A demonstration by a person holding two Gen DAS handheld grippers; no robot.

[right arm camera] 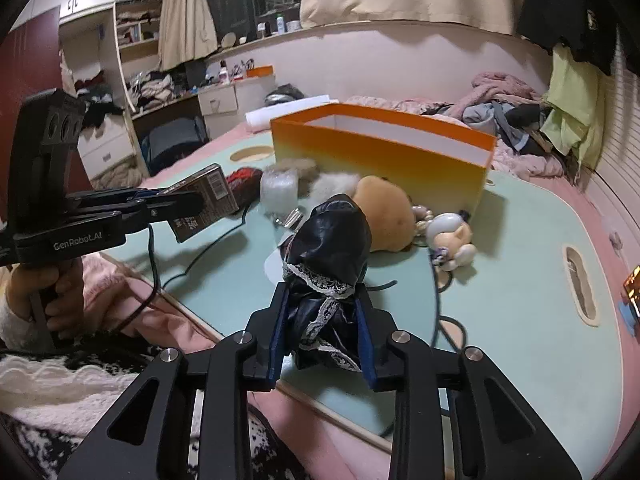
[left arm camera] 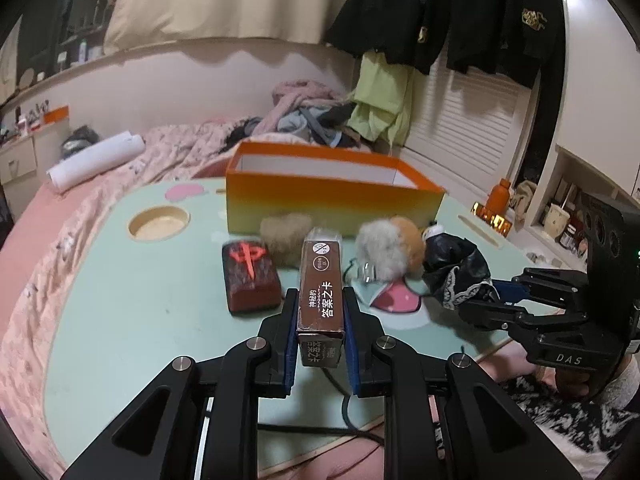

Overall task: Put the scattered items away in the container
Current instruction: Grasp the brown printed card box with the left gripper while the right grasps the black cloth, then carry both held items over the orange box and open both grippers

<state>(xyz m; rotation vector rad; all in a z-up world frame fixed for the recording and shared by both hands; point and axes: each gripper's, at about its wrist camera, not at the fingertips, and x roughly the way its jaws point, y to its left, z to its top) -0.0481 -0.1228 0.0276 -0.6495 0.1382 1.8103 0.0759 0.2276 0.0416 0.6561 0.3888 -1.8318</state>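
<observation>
My left gripper (left arm camera: 320, 312) clamps the brown card box (left arm camera: 322, 284), rigid and light, held at its flat sides. My right gripper (right arm camera: 322, 320) pinches the black lace pouch (right arm camera: 328, 248): soft, slick, so grip mid-bundle. Both sit short of the orange box (left arm camera: 332, 200). Only the right view shows the doll keychain (right arm camera: 452, 240).

Beyond the tool, a pink floral quilt (left arm camera: 80, 208) covers the bed, with a rolled white paper (left arm camera: 96, 160) lying on it to the left. Far ahead sits a heap of clothes (left arm camera: 308, 116). Black jackets (left arm camera: 492, 20) hang above, right, near an orange bottle (left arm camera: 499, 196).
</observation>
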